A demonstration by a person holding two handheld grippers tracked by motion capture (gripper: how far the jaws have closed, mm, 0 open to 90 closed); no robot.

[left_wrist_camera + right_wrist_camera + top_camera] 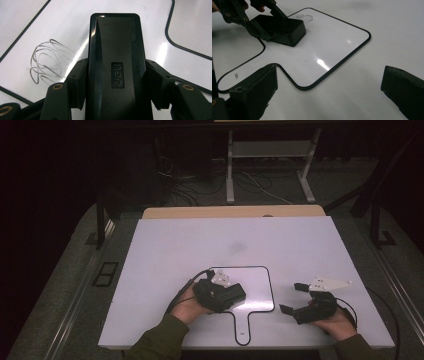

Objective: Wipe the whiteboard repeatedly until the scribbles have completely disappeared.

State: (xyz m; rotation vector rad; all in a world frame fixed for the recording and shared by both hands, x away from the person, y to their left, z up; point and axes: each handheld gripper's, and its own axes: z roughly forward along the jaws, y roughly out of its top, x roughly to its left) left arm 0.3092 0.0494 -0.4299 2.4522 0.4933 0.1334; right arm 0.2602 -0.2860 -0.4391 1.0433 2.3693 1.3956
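The left tool (235,295) squeezes the black eraser (116,67) flat on the little whiteboard (329,47), beside the scribble (48,61) to rub out, while the right tool (295,301) waits wide open on the counter (165,250).

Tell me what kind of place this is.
Probably a lab or workshop recording bench. A white table holds a small handled whiteboard; the left gripper grips a black eraser beside pen scribbles, and cables trail on the floor behind.
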